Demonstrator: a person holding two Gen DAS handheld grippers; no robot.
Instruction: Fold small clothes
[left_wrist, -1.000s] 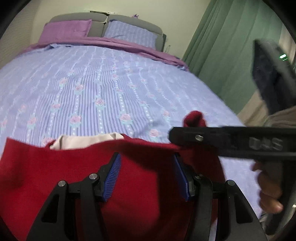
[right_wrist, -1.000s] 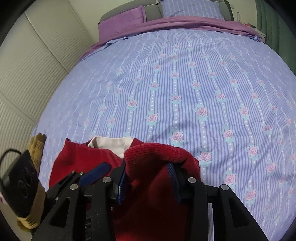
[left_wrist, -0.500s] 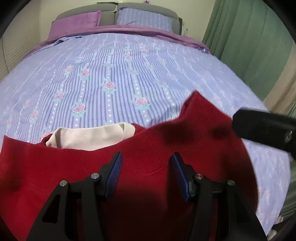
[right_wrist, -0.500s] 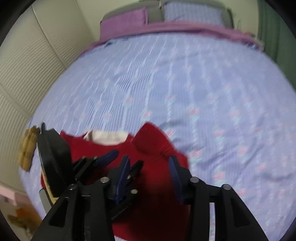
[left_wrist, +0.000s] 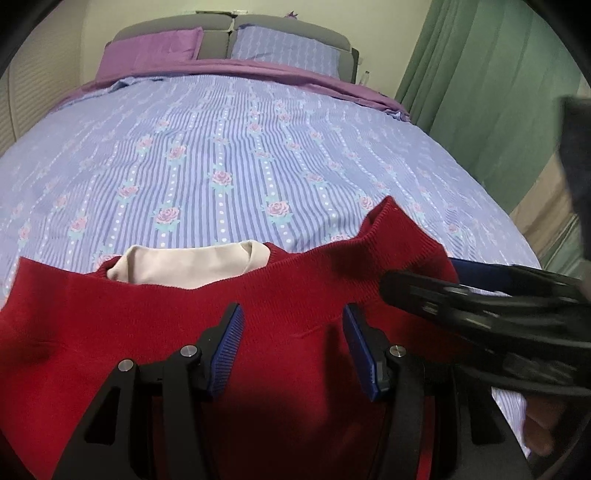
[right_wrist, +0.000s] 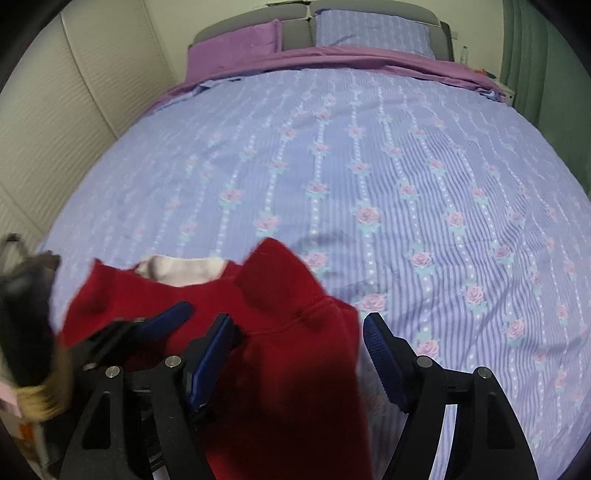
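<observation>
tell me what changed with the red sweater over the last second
The right claw, shut on a bunched fold of the red sweater a second ago, is opening and has let it drop flatter onto the bedspread. The left claw stayed as open, over the sweater.

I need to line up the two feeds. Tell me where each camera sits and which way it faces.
Left wrist: on the left gripper, facing down the bed toward the pillows; its fingers straddle the sweater; the right gripper intrudes.
Right wrist: on the right gripper, same heading; its fingers are opening around the sweater; the left gripper shows.
Shared: sweater, bed, pillows.
</observation>
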